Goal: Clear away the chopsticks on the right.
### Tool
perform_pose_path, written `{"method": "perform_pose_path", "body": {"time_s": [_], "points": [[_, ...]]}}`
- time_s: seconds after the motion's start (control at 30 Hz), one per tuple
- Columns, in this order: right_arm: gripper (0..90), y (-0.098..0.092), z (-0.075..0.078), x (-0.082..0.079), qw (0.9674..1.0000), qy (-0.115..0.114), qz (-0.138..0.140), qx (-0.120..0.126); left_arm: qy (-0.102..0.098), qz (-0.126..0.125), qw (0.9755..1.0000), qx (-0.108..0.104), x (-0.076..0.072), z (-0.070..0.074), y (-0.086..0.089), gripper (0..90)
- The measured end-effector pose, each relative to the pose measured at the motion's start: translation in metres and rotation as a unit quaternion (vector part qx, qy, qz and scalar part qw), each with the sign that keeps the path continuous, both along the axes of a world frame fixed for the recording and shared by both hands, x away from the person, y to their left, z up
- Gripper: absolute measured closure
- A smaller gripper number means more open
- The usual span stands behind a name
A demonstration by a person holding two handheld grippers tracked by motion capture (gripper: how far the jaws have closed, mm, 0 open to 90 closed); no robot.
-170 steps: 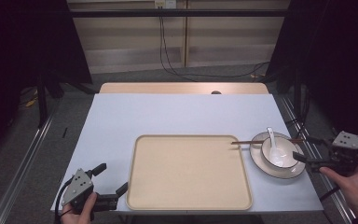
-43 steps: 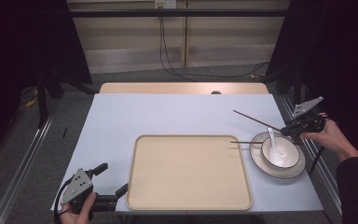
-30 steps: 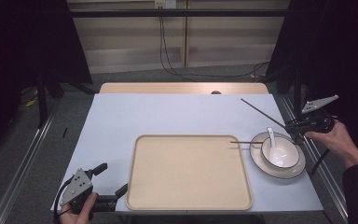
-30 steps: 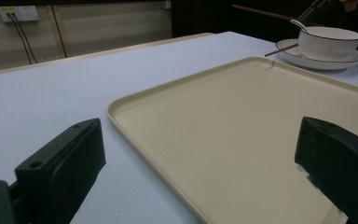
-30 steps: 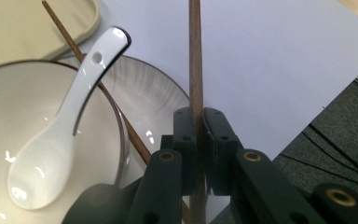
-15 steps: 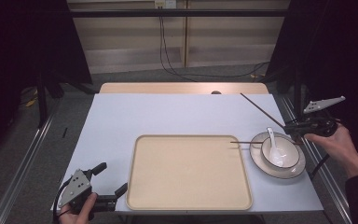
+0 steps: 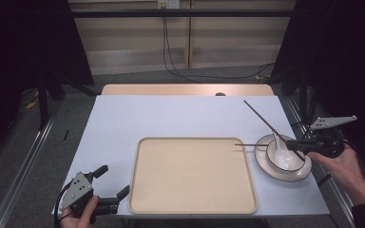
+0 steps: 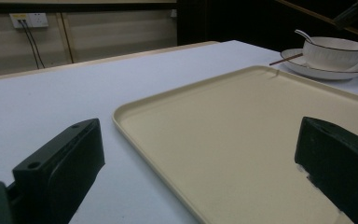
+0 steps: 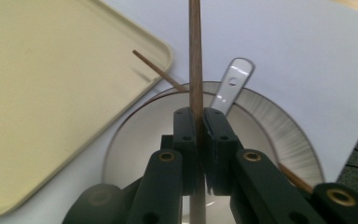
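Since the earlier frames the right gripper (image 7: 298, 142) has lifted one chopstick (image 7: 266, 122) off the plate (image 7: 261, 164) and carried it over the bowl (image 7: 290, 164); its jaws are clenched on the stick, which slants up and away. Nearest, by the tray's (image 7: 192, 175) front left corner, the left gripper (image 7: 114, 183) rests on the counter (image 7: 171, 116) with jaws spread wide, holding nothing; right of the tray, a second chopstick (image 7: 245, 145) lies across the tray's edge onto the plate; a white spoon (image 7: 279, 142) stands in the bowl.
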State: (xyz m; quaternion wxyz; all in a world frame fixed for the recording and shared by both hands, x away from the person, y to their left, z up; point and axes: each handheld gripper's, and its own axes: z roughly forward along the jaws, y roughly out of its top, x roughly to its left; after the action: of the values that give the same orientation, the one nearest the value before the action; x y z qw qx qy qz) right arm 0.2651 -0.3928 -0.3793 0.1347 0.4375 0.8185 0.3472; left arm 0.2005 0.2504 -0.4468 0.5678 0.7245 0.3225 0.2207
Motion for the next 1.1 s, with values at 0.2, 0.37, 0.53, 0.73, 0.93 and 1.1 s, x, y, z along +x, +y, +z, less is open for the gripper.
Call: {"method": "perform_pose_path", "body": {"time_s": [0.2, 0.37, 0.53, 0.73, 0.93, 1.1], "points": [[84.9, 0.016, -0.005, -0.013, 1.0000, 0.001, 0.004, 0.009, -0.003, -0.002, 1.0000, 0.005, 0.000, 0.001, 0.001, 1.4], [84.9, 0.033, -0.012, -0.028, 0.9996, 0.010, -0.011, 0.025, -0.004, -0.002, 1.0000, 0.003, 0.000, 0.001, 0.000, 1.4], [84.9, 0.046, -0.016, -0.039, 0.9986, 0.014, -0.025, 0.045, -0.006, -0.006, 0.9999, 0.005, 0.001, 0.001, -0.001, 1.4], [84.8, 0.064, -0.024, -0.050, 0.9976, 0.023, -0.033, 0.056, -0.006, -0.010, 0.9999, 0.005, 0.002, 0.001, -0.001, 1.4], [84.9, 0.078, -0.033, -0.059, 0.9967, 0.033, -0.038, 0.063, -0.005, -0.009, 0.9999, 0.004, 0.002, 0.001, -0.002, 1.4], [84.8, 0.094, -0.043, -0.065, 0.9959, 0.051, -0.047, 0.058, -0.005, -0.007, 0.9999, 0.006, 0.002, 0.001, -0.002, 1.4]]}}
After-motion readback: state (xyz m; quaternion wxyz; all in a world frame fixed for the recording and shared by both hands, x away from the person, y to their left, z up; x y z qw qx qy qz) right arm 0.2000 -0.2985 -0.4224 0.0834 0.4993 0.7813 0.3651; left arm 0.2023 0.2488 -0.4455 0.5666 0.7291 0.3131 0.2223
